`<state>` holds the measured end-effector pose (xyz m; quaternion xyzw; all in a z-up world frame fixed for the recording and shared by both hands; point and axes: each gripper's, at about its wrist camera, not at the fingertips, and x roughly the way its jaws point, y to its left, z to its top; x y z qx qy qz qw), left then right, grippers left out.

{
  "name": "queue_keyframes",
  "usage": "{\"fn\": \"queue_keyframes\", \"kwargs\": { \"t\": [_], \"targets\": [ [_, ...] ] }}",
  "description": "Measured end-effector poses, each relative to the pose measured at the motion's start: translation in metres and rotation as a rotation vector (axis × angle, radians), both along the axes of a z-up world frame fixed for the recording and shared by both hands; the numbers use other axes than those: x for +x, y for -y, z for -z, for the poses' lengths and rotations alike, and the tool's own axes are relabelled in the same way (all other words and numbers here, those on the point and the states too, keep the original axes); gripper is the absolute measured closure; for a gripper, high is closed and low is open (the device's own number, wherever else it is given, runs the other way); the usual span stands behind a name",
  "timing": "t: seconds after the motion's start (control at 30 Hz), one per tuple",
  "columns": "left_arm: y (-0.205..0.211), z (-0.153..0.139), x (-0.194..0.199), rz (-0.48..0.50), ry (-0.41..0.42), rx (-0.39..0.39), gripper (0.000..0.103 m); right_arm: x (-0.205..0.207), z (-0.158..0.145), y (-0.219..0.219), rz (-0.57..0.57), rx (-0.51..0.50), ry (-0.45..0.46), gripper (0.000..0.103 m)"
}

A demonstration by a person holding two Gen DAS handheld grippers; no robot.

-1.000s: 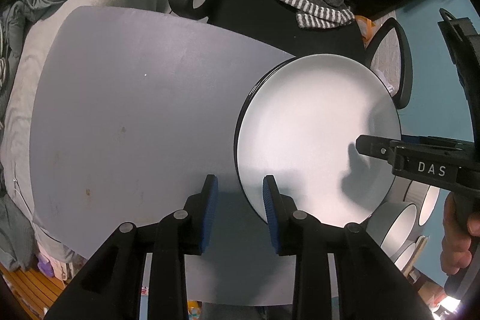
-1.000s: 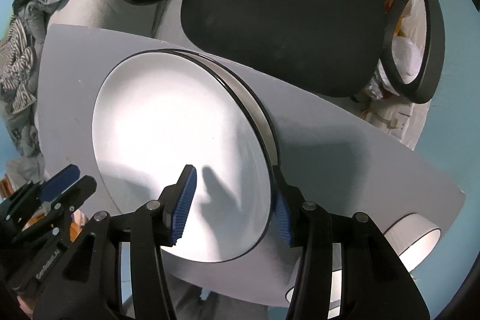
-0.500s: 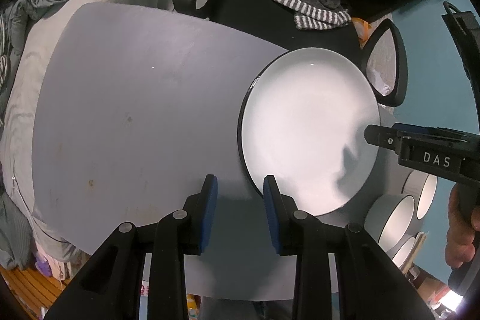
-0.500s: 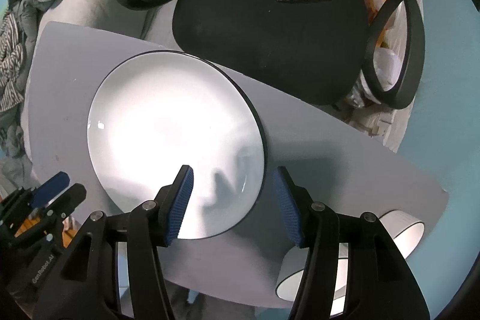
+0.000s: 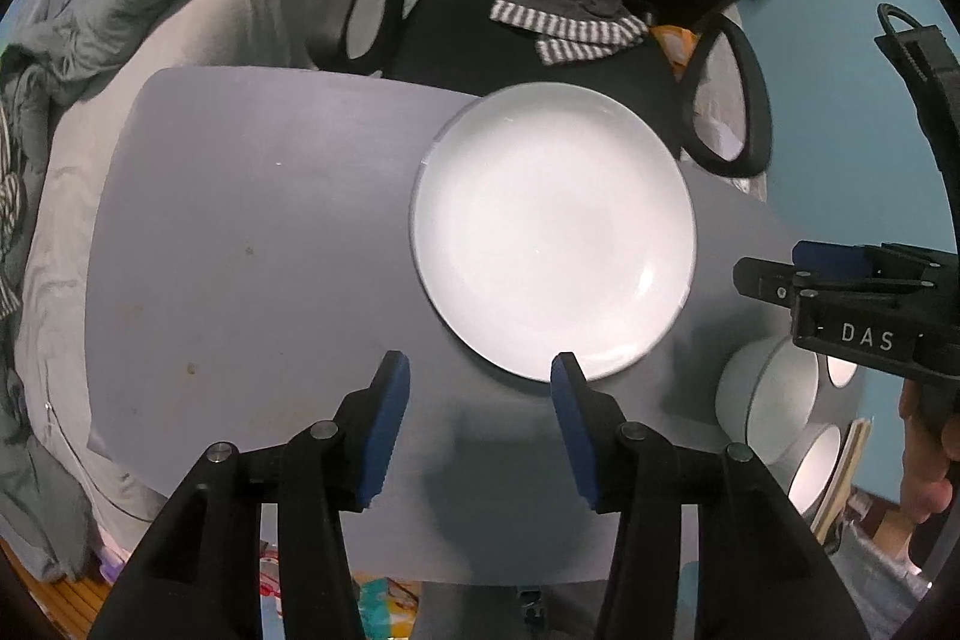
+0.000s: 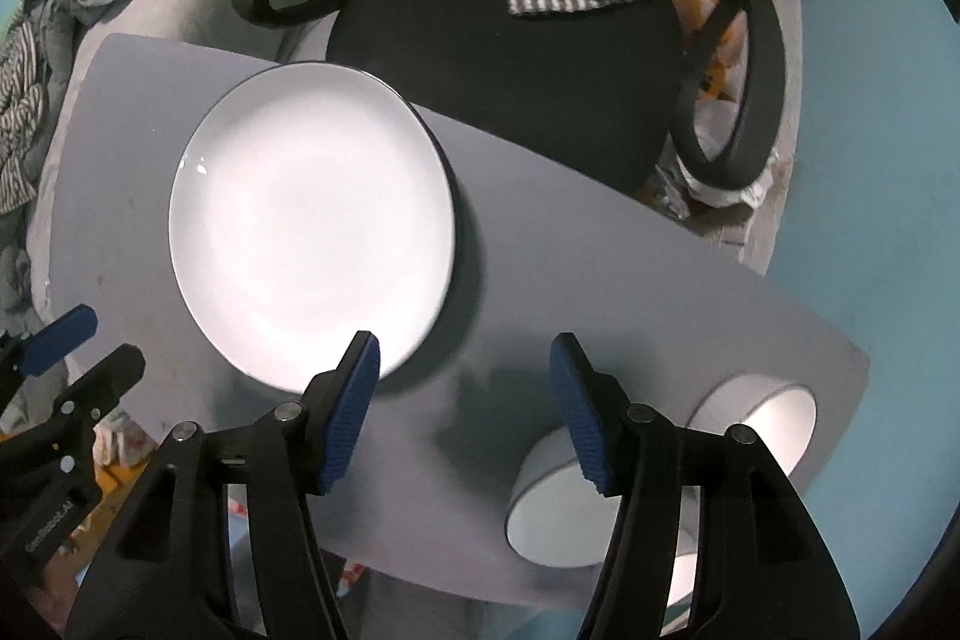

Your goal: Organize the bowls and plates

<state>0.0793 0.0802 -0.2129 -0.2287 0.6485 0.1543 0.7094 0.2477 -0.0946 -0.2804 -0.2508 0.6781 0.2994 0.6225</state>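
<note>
A white plate with a dark rim lies flat on the grey table; the right wrist view shows the same plate. My left gripper hangs above the plate's near edge, its jaws opening and its pads off the plate. My right gripper hangs by the plate's other side with its jaws opening over bare table. Each gripper shows in the other's view: the right gripper and the left gripper. Neither holds anything.
White bowls stand at the table's right end, also seen as bowls from the left wrist. A black office chair with a striped cloth sits behind the table. Bedding lies to the left.
Both grippers have let go of the plate's rim, opened wider and lifted away. The plate, tilted above a second rim a second ago, now lies flat.
</note>
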Motion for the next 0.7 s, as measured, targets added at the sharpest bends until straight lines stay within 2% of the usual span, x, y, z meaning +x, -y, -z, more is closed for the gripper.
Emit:
{"fn": "queue_keyframes", "kwargs": {
  "t": [0.1,0.43,0.7],
  "targets": [
    [0.012,-0.004,0.0,0.028,0.011,-0.001,0.042,0.0,-0.005,0.019,0.035,0.015,-0.005,0.04],
    [0.058,-0.007,0.008,0.124,0.009,-0.018,0.042,-0.001,-0.014,0.083,0.145,0.028,-0.004,0.04],
    [0.094,-0.003,0.021,0.213,-0.007,-0.03,0.041,-0.02,-0.008,0.132,0.23,0.021,-0.016,0.04]
  ]
}}
